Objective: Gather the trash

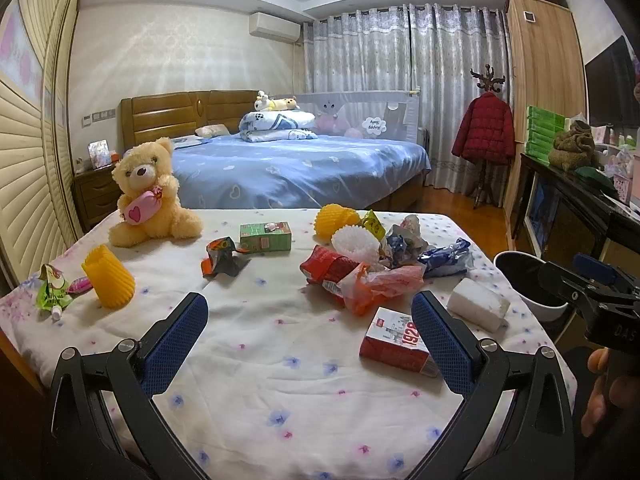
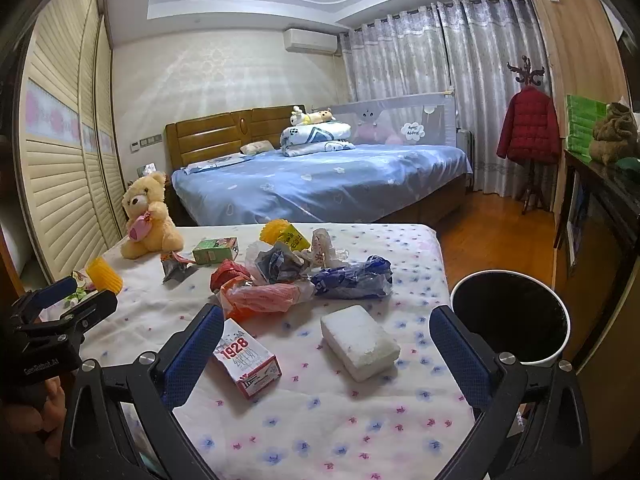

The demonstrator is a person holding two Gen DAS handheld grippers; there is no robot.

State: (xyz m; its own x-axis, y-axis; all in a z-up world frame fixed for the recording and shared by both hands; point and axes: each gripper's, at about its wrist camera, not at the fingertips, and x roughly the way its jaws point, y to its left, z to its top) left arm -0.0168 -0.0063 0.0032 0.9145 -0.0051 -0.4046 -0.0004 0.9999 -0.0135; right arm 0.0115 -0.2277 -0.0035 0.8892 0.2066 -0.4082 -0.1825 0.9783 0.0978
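Note:
Trash lies on a floral-cloth table (image 1: 256, 344): a red-and-white "1928" carton (image 1: 394, 340) (image 2: 246, 360), a white foam block (image 1: 478, 306) (image 2: 360, 342), an orange plastic bag (image 1: 376, 286) (image 2: 264, 294), a blue bag (image 1: 444, 258) (image 2: 352, 278), a red wrapper (image 1: 326, 266), a green carton (image 1: 266, 236) (image 2: 216, 250). My left gripper (image 1: 310, 320) is open and empty above the near table, left of the "1928" carton. My right gripper (image 2: 328, 330) is open and empty, with the foam block between its fingers' line of sight. A black-lined white bin (image 2: 512, 318) (image 1: 528, 284) stands right of the table.
A teddy bear (image 1: 150, 194) sits at the table's far left. Yellow foam sleeves (image 1: 108, 276) (image 1: 336, 218), a white foam net (image 1: 356, 242) and a green wrapper (image 1: 50, 290) also lie on the cloth. A bed (image 1: 296, 168) is behind; a cabinet (image 1: 572, 208) is at right.

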